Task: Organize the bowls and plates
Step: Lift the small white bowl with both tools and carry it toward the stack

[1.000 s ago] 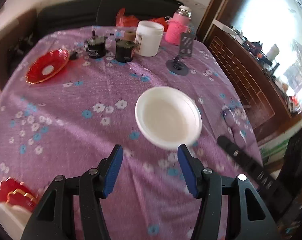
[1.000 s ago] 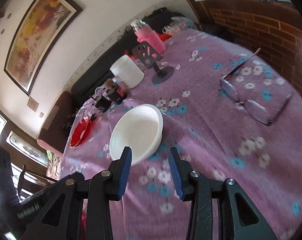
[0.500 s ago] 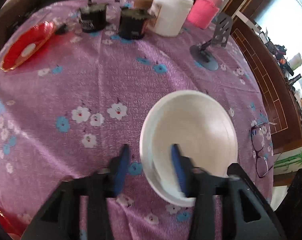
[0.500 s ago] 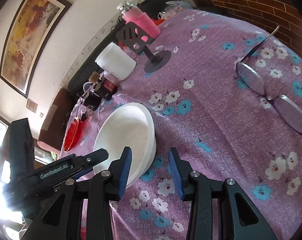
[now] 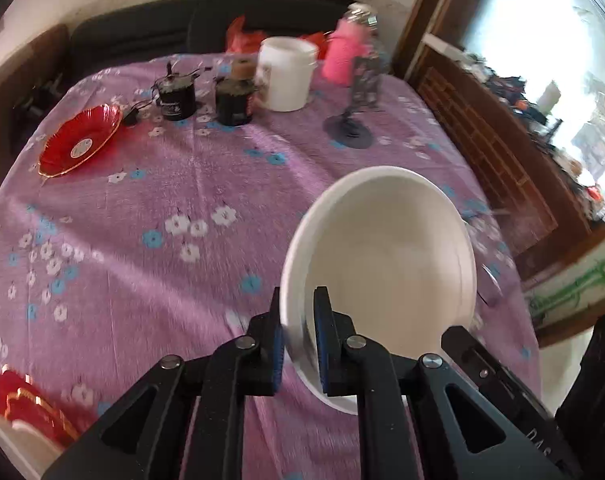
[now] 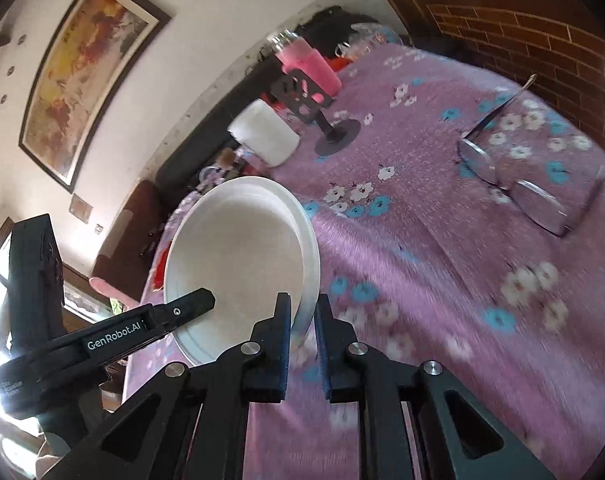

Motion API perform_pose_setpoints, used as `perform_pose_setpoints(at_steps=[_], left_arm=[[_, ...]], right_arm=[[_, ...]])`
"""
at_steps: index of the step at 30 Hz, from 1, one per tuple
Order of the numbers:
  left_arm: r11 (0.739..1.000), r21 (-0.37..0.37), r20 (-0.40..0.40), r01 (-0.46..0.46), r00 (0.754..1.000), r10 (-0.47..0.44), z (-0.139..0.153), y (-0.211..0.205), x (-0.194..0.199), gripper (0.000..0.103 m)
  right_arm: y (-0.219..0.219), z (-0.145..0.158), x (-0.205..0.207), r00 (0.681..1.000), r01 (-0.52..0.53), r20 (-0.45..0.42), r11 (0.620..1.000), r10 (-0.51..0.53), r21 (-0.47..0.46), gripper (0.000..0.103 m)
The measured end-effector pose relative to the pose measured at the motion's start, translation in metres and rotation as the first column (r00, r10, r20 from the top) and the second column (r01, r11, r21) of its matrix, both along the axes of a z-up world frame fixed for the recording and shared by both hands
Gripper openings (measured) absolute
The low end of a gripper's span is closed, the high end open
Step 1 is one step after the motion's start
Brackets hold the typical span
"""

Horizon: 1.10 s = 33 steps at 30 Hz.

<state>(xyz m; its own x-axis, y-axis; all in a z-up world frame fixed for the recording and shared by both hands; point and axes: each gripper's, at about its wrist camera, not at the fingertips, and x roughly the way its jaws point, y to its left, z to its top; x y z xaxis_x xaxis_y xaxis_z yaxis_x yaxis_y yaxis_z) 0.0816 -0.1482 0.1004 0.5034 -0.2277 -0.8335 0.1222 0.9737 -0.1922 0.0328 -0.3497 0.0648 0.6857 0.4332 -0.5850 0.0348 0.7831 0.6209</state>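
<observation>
White bowl (image 5: 386,256) rim between both hand-held grippers

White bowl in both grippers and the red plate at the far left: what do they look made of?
White bowl: matte, opaque, thin rimmed, no glare; looks like plastic or melamine, though ceramic is possible. Red plate: translucent, glossy, ribbed with a gold edge; probably glass.
</observation>
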Motion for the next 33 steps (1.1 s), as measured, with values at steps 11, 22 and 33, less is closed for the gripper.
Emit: perform_pose_setpoints(at_steps=[11, 22, 33], left_arm=[[0.986, -0.026, 0.045, 0.163, 0.986, -0.161, -0.021, 0.024, -0.152, 0.015], [0.985, 0.041, 0.1, 0.168, 0.98, -0.172, -0.061, 0.049, -0.2, 0.052], [0.984, 0.09, 0.185, 0.153, 0.968, -0.168, -0.07, 0.055, -0.188, 0.053]], right_arm=[[0.018, -0.001, -0.14, 0.998, -0.059, -0.003, 0.997, 0.059, -0.05, 0.013], [0.048, -0.033, -0.174, 0.994, -0.09, -0.075, 0.984, 0.079, -0.154, 0.016], [0.052, -0.043, -0.171, 0.996, -0.06, -0.08, 0.983, 0.047, -0.175, 0.027]])
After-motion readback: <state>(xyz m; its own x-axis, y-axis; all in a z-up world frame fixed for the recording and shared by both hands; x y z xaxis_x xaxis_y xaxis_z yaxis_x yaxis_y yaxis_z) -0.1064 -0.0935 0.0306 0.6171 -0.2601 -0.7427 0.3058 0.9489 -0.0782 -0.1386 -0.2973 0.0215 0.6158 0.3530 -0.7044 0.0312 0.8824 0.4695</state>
